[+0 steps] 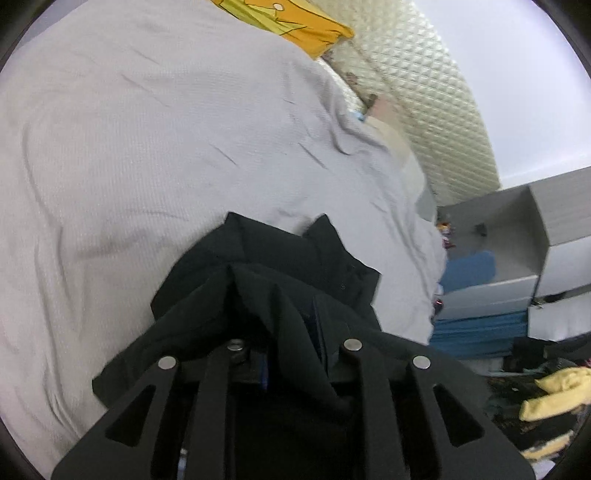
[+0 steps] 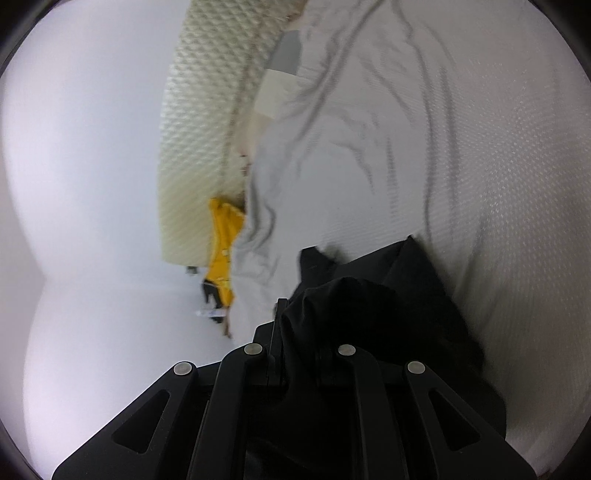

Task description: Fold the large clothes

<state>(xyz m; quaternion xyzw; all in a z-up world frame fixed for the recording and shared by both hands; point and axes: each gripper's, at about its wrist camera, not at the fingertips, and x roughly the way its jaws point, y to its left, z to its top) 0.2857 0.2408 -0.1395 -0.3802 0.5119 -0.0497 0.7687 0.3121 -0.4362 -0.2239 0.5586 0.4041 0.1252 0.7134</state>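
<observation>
A black garment (image 1: 280, 280) is bunched in my left gripper (image 1: 291, 332), which is shut on it; the cloth drapes over the fingers and hangs above a light grey bedsheet (image 1: 147, 147). In the right wrist view, my right gripper (image 2: 299, 332) is shut on another part of the same black garment (image 2: 369, 302), held up over the grey bedsheet (image 2: 443, 147). The fingertips of both grippers are hidden under the black cloth.
A yellow pillow (image 1: 295, 22) lies at the head of the bed by a cream quilted headboard (image 1: 424, 92); both also show in the right wrist view, the pillow (image 2: 221, 243) below the headboard (image 2: 203, 129). Grey boxes (image 1: 535, 236), blue items (image 1: 476, 332) and yellow cloth (image 1: 554, 395) sit beside the bed.
</observation>
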